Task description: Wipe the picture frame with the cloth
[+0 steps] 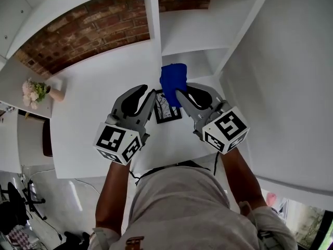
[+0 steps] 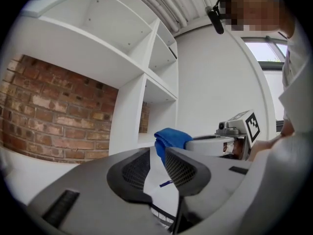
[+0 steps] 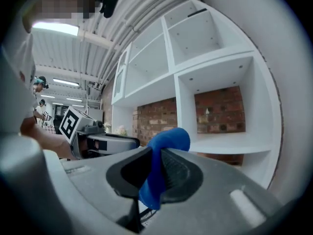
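The blue cloth [image 1: 173, 79] is bunched and pinched between the pads of my right gripper [image 1: 188, 94], which is shut on it and held level above the white table [image 1: 93, 139]. The cloth [image 3: 168, 141] sticks up out of the jaws and hangs below them. A small black picture frame [image 1: 167, 111] with a black-and-white print shows beneath and between the two grippers. My left gripper [image 1: 149, 94] hovers at the frame's left side and hides that edge. Its jaws stand a little apart, and only the frame's dark edge [image 2: 161, 213] shows low in the gap, with no pad pressing on it.
A white shelf unit [image 1: 192, 30] with open compartments rises behind the table, backed by a brick wall [image 1: 88, 30]. A vase of pale flowers [image 1: 35, 91] stands at the far left. A plain white wall [image 1: 291, 87] closes off the right side.
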Demonstrator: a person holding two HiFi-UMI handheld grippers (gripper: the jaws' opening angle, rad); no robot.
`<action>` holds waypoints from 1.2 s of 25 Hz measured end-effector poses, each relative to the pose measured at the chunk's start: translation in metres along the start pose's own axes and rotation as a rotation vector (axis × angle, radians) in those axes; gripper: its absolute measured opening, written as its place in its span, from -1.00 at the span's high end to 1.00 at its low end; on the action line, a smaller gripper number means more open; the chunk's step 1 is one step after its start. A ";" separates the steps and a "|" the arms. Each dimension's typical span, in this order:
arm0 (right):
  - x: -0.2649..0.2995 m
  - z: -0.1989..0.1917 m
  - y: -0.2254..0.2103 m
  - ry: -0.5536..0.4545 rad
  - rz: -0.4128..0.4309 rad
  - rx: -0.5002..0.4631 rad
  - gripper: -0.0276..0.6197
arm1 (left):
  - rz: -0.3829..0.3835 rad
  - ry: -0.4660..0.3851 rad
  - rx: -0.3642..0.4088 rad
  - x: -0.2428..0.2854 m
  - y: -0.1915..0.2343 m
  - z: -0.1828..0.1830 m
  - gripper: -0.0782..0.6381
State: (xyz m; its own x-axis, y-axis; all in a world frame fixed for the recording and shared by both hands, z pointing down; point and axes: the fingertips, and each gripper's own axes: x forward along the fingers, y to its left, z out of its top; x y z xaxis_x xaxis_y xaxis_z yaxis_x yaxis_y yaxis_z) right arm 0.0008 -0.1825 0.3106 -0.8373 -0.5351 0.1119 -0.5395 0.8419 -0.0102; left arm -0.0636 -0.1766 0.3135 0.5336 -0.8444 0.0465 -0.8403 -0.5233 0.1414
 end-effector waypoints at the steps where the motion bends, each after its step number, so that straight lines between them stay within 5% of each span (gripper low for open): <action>1: -0.001 0.008 0.002 -0.029 0.006 -0.015 0.77 | -0.002 -0.017 0.008 -0.002 -0.003 0.007 0.53; 13: -0.017 0.047 0.029 -0.252 0.066 -0.112 0.77 | -0.021 -0.164 0.063 -0.024 -0.021 0.048 0.74; 30: -0.015 0.045 0.038 -0.275 0.062 -0.118 0.78 | -0.040 -0.192 0.068 -0.028 -0.025 0.047 0.78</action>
State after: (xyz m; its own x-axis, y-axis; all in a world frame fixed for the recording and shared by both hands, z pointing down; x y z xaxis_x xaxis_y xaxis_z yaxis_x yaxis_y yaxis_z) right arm -0.0112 -0.1459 0.2638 -0.8697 -0.4673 -0.1590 -0.4858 0.8673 0.1085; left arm -0.0617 -0.1455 0.2620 0.5439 -0.8260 -0.1482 -0.8271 -0.5575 0.0719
